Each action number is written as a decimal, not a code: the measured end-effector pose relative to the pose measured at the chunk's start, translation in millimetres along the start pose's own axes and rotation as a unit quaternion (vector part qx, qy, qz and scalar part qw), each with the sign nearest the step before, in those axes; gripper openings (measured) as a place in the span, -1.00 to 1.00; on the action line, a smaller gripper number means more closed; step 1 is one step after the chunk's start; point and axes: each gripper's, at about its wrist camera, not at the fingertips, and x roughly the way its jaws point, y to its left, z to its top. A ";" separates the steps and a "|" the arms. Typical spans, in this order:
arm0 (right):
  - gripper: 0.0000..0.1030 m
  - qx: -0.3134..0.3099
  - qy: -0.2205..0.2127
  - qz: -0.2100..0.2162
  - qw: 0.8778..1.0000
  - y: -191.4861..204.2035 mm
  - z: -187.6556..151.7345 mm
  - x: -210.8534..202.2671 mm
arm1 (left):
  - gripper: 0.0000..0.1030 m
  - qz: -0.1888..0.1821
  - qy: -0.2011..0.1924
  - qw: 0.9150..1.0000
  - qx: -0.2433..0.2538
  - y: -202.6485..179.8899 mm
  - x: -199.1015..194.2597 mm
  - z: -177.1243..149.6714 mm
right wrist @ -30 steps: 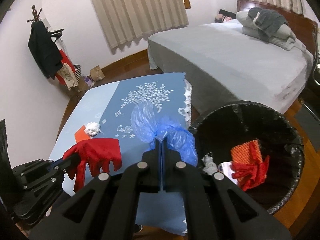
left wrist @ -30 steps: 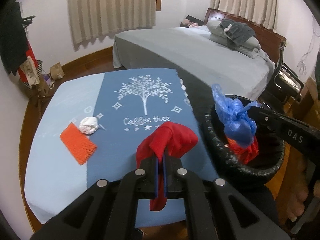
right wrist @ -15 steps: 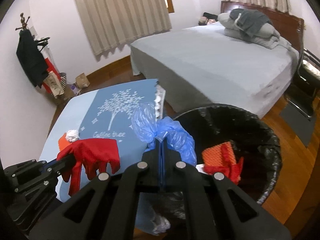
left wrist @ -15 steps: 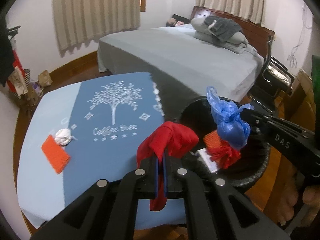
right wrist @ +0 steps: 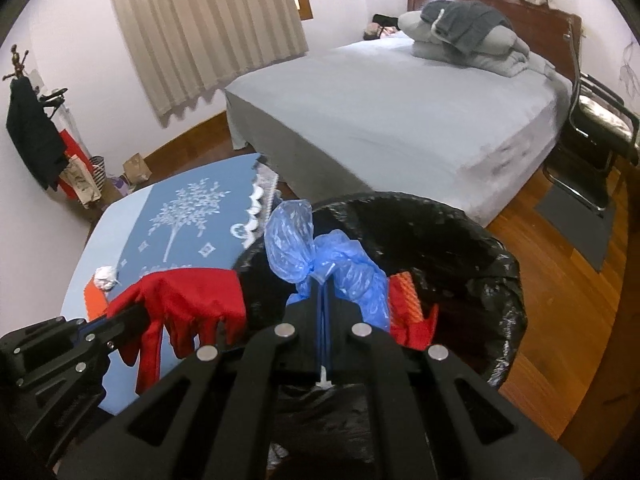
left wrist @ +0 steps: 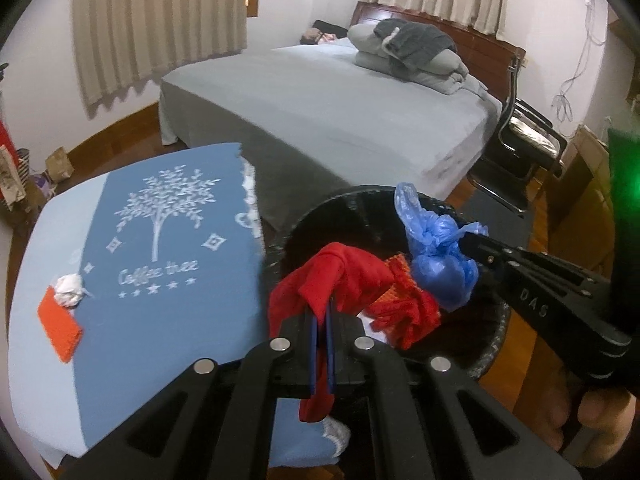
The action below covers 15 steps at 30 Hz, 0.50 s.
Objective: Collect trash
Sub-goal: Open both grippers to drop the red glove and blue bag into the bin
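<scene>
Bedroom, with a blue-clothed surface (left wrist: pixel 160 320) beside a black-lined bin (right wrist: pixel 500 280). Left tool (left wrist: pixel 320 320) clamps one red glove (left wrist: pixel 340 276) over the bin's near rim; right tool (right wrist: pixel 324 292) clamps one blue plastic bag (right wrist: pixel 320 260) above the bin mouth. Released now, the glove might catch the rim and fall outside. On the surface beside the bin: one orange pad (left wrist: pixel 58 330), one white wad (left wrist: pixel 70 289).

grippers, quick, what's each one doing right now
left gripper: shut on the red fabric glove.
right gripper: shut on the crumpled blue plastic bag.
</scene>
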 end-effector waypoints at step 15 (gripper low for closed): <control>-0.90 0.041 0.028 -0.020 0.999 -47.1 -19.5 15.8 | -0.32 0.013 0.045 0.999 0.023 -4.6 41.0 -18.2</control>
